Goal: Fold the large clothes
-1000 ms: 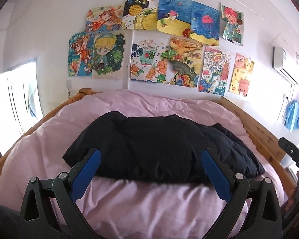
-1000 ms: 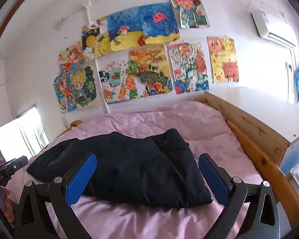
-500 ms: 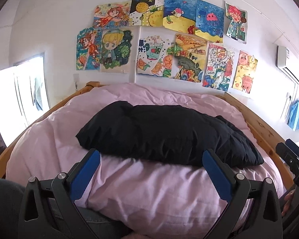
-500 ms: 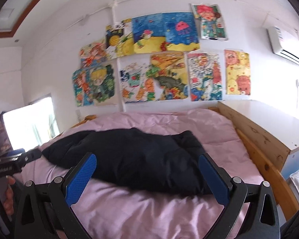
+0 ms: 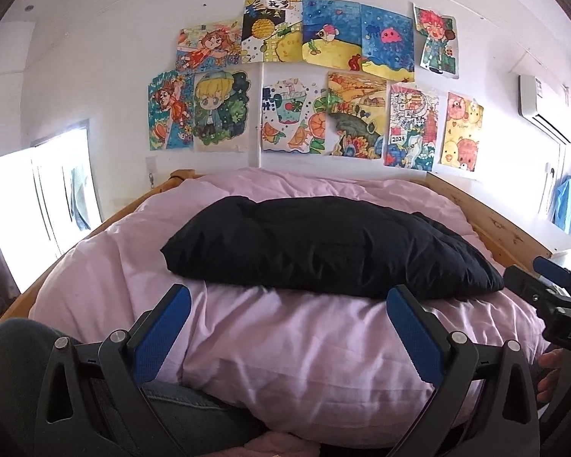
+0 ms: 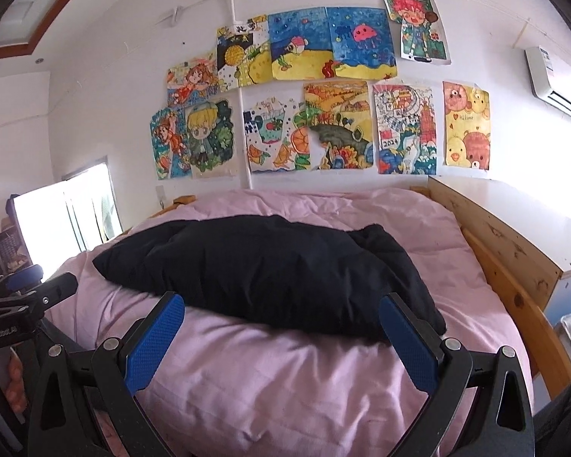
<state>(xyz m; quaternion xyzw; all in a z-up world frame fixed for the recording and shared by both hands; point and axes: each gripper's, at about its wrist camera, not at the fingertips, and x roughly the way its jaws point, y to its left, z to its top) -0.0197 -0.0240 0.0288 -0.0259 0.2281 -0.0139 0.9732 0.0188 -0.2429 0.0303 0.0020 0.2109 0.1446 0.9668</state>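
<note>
A black padded garment [image 5: 323,251] lies folded in a thick bundle across the pink duvet [image 5: 293,342] on the bed; it also shows in the right wrist view [image 6: 270,274]. My left gripper [image 5: 287,301] is open and empty, held back from the near edge of the bed, short of the garment. My right gripper [image 6: 281,306] is open and empty too, near the garment's front edge. The right gripper's body shows at the right edge of the left wrist view [image 5: 544,289]. The left gripper's body shows at the left of the right wrist view [image 6: 23,297].
A wooden bed frame [image 6: 514,297] runs along the right side, with a white ledge [image 6: 533,221] beyond it. Drawings [image 5: 323,87] cover the wall behind. A bright window [image 5: 30,205] is at the left. A person's leg in jeans [image 5: 26,350] is at the lower left.
Both grippers have pulled back and away from the garment toward the foot of the bed. The garment lies still. Both stay open.
</note>
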